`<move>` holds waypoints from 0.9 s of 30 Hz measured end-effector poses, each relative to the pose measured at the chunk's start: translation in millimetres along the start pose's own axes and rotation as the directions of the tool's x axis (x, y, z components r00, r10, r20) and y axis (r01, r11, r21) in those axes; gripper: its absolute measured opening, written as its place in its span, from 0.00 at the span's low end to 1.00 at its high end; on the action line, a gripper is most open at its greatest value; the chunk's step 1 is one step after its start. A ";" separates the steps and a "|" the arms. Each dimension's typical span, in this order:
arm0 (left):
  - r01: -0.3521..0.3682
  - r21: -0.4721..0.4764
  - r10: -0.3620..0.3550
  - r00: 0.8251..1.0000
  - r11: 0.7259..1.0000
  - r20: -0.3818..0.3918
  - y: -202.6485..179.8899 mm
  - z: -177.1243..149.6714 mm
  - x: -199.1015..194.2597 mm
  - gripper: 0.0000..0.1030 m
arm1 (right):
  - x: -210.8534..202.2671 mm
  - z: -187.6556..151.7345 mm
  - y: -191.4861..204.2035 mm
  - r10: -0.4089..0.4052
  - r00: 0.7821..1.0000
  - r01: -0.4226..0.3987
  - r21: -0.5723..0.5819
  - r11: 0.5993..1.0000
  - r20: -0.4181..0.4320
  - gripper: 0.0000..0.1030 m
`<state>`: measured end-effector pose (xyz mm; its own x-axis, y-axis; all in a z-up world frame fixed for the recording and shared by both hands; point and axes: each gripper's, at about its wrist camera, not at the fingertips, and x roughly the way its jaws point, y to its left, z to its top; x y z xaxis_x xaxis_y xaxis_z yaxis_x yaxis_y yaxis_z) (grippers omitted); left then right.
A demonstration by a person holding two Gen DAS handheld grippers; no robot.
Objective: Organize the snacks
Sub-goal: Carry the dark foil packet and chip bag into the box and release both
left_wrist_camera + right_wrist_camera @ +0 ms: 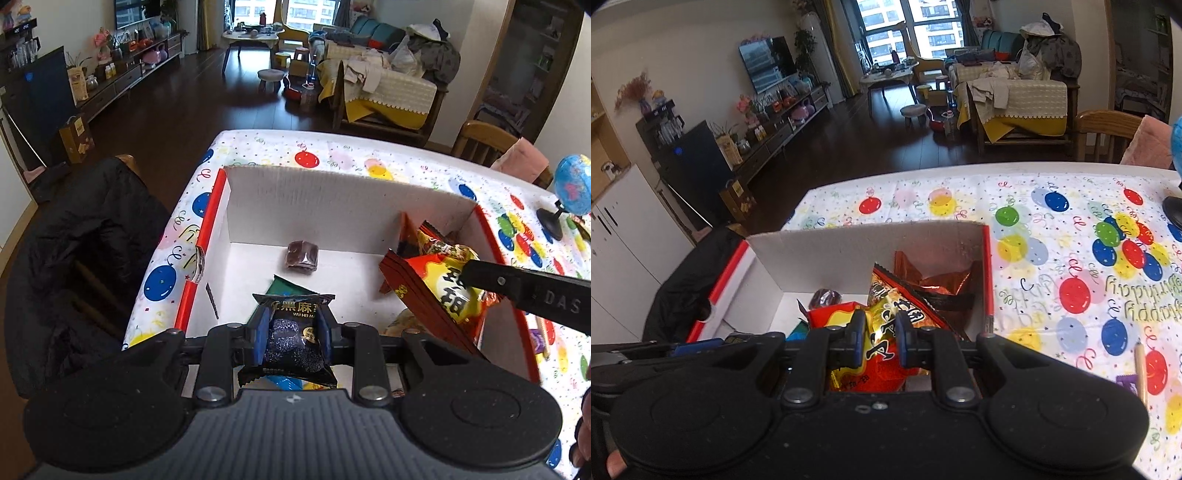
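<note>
A white cardboard box (332, 206) with red edges stands on the balloon tablecloth. My left gripper (291, 332) is shut on a black sesame snack packet (290, 339), held over the box's near side. My right gripper (881, 341) is shut on a red and yellow snack packet (882, 328), also over the box; the same packet (448, 280) hangs at the right in the left wrist view. Inside the box lie a small brown wrapped snack (301, 256), a green packet (286, 286) and orange packets (934, 275) against the right wall.
A small blue globe (572, 190) on a black stand sits at the table's right. A black jacket (85, 258) drapes a chair left of the table. A purple packet (1126, 380) and a wooden stick (1140, 369) lie on the cloth at the right.
</note>
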<state>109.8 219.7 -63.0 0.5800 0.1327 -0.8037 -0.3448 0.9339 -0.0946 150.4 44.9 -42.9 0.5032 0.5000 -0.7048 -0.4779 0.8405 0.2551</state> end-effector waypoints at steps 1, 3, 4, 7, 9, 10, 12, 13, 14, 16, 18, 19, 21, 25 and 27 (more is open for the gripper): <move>-0.001 0.005 0.001 1.000 1.000 -0.005 -0.5 0.0 2.9 0.27 | 4.9 -0.2 -0.3 -0.002 1.000 0.002 0.001 1.000 -0.007 0.15; -0.006 0.019 0.006 1.000 1.000 -0.009 -2.6 -0.5 8.0 0.27 | 14.6 0.2 -0.3 -0.004 1.000 0.005 0.002 1.000 -0.029 0.15; -0.008 0.027 0.009 1.000 1.000 -0.011 -3.7 -1.0 10.1 0.27 | 18.0 -0.2 0.0 -0.006 0.999 0.006 0.002 1.000 -0.035 0.15; -0.011 0.047 0.012 1.000 0.999 -0.019 -5.7 -1.4 17.1 0.27 | 24.7 -2.0 2.0 -0.002 0.998 0.002 -0.009 1.000 -0.055 0.14; -0.012 0.057 0.013 1.000 0.998 -0.026 -7.6 -2.5 21.2 0.27 | 27.7 -3.4 2.6 0.000 0.998 -0.001 -0.008 1.000 -0.065 0.14; -0.011 0.062 0.012 1.000 0.998 -0.028 -8.8 -2.5 23.3 0.27 | 28.0 -4.3 2.6 0.003 0.998 -0.004 -0.007 1.000 -0.066 0.14; -0.009 0.072 0.011 0.999 0.997 -0.033 -10.8 -2.5 26.5 0.27 | 28.5 -5.5 2.7 0.005 0.998 -0.005 -0.003 1.000 -0.069 0.15; -0.009 0.077 0.012 0.999 0.997 -0.036 -11.8 -2.2 27.6 0.27 | 28.3 -5.4 3.0 0.005 0.998 -0.005 -0.001 1.000 -0.070 0.15; -0.008 0.081 0.011 0.999 0.997 -0.039 -12.9 -2.0 28.5 0.27 | 28.6 -4.7 3.3 0.005 0.997 -0.005 0.000 1.000 -0.073 0.18; -0.007 0.087 0.011 0.999 0.996 -0.045 -14.4 -1.1 30.3 0.27 | 28.4 -3.8 3.1 -0.001 0.997 0.001 0.001 1.000 -0.078 0.22; -0.010 0.089 0.014 0.999 0.996 -0.049 -15.8 0.8 32.2 0.27 | 27.6 -4.0 1.2 -0.004 0.997 0.005 0.010 1.000 -0.081 0.24; -0.010 0.089 0.014 0.999 0.996 -0.049 -16.4 1.1 33.0 0.27 | 27.0 -4.3 0.0 -0.005 0.997 0.006 0.015 1.000 -0.082 0.25; -0.010 0.090 0.015 0.999 0.996 -0.049 -16.6 1.1 32.7 0.27 | 26.0 -4.0 -2.6 -0.006 0.996 0.008 0.025 1.000 -0.086 0.27; 0.000 0.080 0.005 0.998 0.997 -0.056 -16.3 1.5 31.4 0.27 | 19.2 -4.9 -4.5 -0.007 0.997 0.010 0.031 0.999 -0.081 0.32; 0.003 0.078 0.001 0.999 0.997 -0.052 -16.9 1.2 27.7 0.27 | 14.4 -5.8 -5.1 -0.004 0.997 0.007 0.038 0.999 -0.079 0.36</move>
<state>132.6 208.1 -83.0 0.5404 0.1163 -0.8333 -0.2841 0.9575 -0.0506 156.0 46.6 -58.2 0.4463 0.4788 -0.7560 -0.4470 0.8512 0.2752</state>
